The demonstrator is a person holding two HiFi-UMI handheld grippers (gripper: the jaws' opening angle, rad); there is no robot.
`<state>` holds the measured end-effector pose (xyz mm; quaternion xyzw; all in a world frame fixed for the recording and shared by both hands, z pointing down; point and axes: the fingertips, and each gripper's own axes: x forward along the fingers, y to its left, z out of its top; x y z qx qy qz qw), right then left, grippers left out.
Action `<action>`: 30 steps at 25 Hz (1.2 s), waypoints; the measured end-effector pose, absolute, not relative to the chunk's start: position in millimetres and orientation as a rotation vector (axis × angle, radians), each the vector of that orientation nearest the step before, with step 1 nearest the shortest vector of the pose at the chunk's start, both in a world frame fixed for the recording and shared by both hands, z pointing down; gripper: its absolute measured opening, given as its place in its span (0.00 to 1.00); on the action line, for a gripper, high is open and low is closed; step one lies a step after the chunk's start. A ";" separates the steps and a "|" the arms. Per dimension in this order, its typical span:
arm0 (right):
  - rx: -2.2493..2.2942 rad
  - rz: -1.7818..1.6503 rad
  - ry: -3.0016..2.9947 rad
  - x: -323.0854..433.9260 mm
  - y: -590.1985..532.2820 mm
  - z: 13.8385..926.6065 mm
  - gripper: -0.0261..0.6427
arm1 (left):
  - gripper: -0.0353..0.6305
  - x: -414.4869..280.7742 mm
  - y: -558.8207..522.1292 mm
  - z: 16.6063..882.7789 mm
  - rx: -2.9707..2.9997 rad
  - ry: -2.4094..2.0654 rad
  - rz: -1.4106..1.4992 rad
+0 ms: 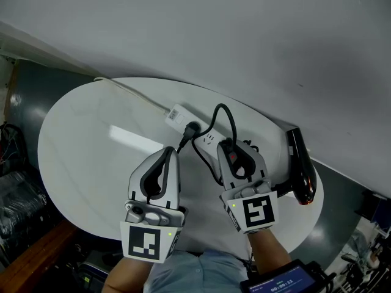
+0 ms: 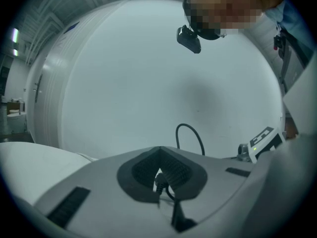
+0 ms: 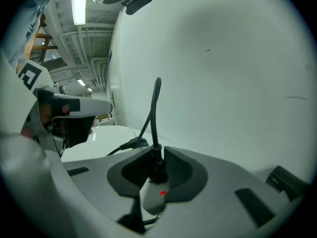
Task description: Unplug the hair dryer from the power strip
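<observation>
On the round white table (image 1: pixel 79 145) lies a white power strip (image 1: pixel 180 116); one black plug (image 1: pixel 191 129) sits in it. A black cord (image 1: pixel 221 110) loops up from there to my right gripper (image 1: pixel 234 146). In the right gripper view that gripper (image 3: pixel 157 170) is shut on a black plug (image 3: pixel 157 165) standing on the strip's end (image 3: pixel 151 202), where a red light glows. My left gripper (image 1: pixel 172 151) lies beside the strip, and its pads (image 2: pixel 173 172) pinch a thin black cord (image 2: pixel 159 183). The black hair dryer (image 1: pixel 302 170) lies at the table's right edge.
The strip's white lead (image 1: pixel 131 93) runs off the table's far left edge. A pale wall (image 1: pixel 244 35) rises just behind the table. Dark clutter (image 1: pixel 18 194) and a wooden edge (image 1: pixel 36 255) lie on the floor to the left.
</observation>
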<state>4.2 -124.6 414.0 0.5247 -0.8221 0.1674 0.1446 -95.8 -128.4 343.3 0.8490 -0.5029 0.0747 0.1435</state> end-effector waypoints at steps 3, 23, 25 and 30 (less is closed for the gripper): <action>1.500 0.492 -2.356 4.3 -123.6 421.8 0.14 | 0.05 -98.8 -138.3 350.5 2.457 -1.436 0.220; 1.440 0.561 -2.355 2.6 -123.3 435.1 0.14 | 0.05 -26.1 -110.3 395.8 2.414 -1.129 0.261; 1.435 0.558 -2.357 2.8 -123.2 435.0 0.14 | 0.05 -23.8 -111.9 400.7 2.421 -1.132 0.262; 1.420 0.555 -2.365 2.5 -123.8 435.3 0.15 | 0.05 -23.0 -114.5 415.2 2.407 -1.143 0.288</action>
